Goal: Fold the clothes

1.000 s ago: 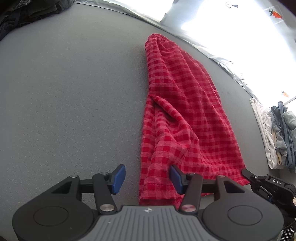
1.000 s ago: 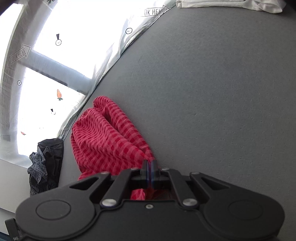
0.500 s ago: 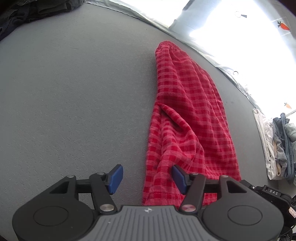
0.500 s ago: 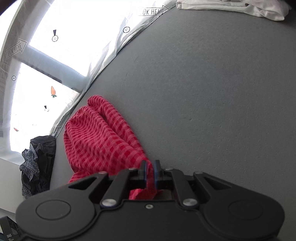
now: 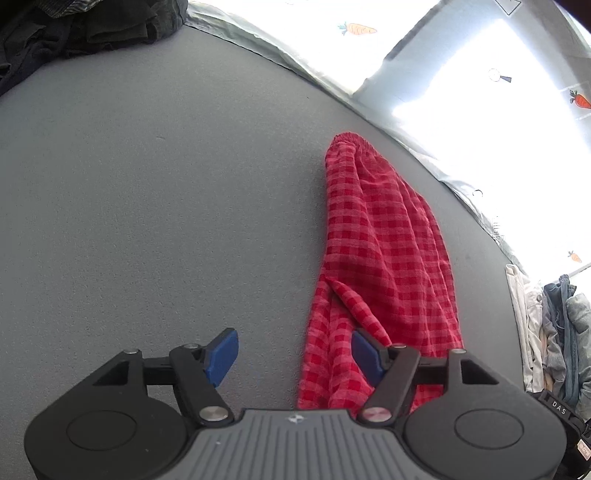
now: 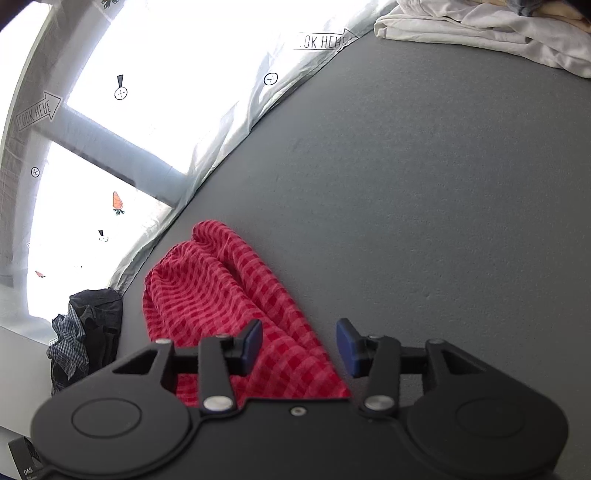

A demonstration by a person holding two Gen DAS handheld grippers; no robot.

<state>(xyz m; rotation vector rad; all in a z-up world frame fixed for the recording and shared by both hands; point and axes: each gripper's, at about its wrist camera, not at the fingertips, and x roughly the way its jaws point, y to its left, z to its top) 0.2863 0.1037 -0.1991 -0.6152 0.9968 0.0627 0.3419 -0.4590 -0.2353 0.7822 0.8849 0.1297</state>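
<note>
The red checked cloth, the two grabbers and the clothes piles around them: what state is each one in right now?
Red checked cloth: lying folded lengthwise on the grey surface, wrinkled, held by neither grabber.
Left gripper: jaws opening, nothing pinched; the cloth's near edge lies below them.
Right gripper: jaws opening, no pad pressing the cloth beneath.
Dark clothes pile: crumpled heap.
White clothes: loosely stacked at the far edge.

We see a grey worktop point(image 5: 147, 192), its far edge meeting a white carrot-printed sheet point(image 6: 229, 122) marked "LOOK HERE".
</note>
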